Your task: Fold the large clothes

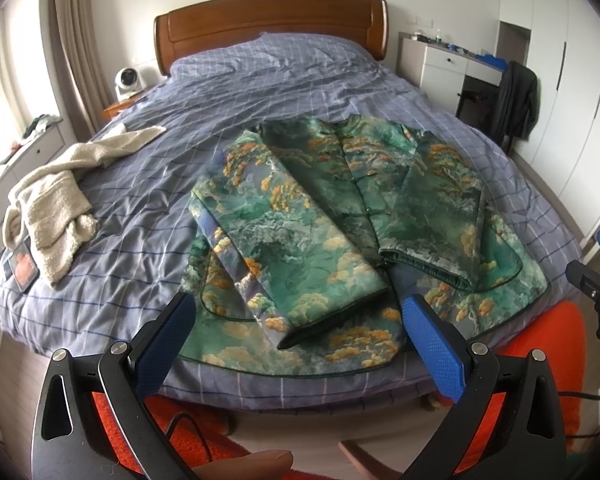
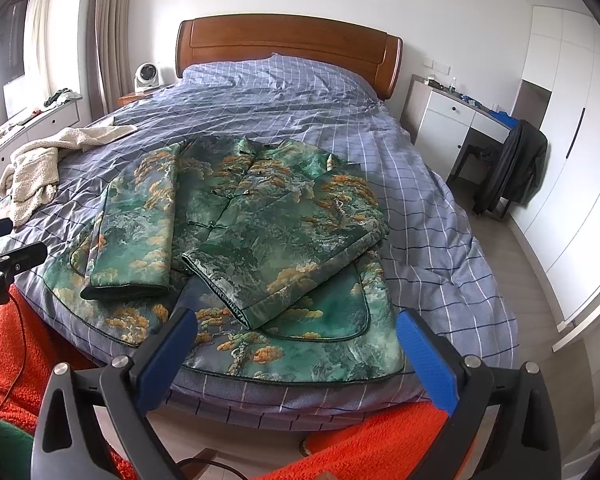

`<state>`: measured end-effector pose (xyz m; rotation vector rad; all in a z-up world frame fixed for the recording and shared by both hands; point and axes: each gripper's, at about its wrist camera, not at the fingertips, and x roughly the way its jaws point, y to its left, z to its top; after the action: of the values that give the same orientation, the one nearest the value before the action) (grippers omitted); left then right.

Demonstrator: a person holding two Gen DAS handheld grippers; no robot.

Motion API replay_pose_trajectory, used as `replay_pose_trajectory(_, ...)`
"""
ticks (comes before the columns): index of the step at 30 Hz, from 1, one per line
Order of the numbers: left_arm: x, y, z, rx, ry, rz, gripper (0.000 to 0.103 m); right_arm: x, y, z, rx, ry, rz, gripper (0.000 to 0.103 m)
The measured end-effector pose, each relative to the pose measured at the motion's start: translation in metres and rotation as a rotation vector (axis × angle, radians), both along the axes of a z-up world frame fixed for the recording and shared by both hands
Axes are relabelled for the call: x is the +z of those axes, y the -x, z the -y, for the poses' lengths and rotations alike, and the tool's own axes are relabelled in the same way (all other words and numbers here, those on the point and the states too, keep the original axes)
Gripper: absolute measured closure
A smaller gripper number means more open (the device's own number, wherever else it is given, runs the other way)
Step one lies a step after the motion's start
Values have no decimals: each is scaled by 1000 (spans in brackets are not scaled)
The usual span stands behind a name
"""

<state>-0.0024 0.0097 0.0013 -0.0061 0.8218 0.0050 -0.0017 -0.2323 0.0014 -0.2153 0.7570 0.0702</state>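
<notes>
A green jacket (image 1: 324, 216) with an orange tree print lies face up at the foot of the bed (image 1: 148, 184), both sleeves folded in across its front. In the right wrist view the same jacket (image 2: 260, 240) fills the near half of the bed (image 2: 440, 216). My left gripper (image 1: 296, 312) hovers open over the jacket's hem, blue pads wide apart, holding nothing. My right gripper (image 2: 296, 332) is also open above the hem on the right side, empty. The right gripper (image 1: 596, 280) shows at the far right edge of the left wrist view.
A cream fleece garment (image 1: 60, 196) lies crumpled on the bed's left side. Behind are a wooden headboard (image 1: 268, 24), a small white fan (image 1: 129, 80), a white desk (image 1: 448, 68) with a dark coat on a chair (image 1: 516, 100), and wardrobes (image 2: 572, 160). Orange fabric (image 2: 380, 440) is under the grippers.
</notes>
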Motion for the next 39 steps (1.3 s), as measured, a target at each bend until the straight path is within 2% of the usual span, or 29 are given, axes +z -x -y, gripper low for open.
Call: replay_pose_trajectory(39,-4,2,0,0,-9,4,0,-6,-2,-3,2,0,-24,2)
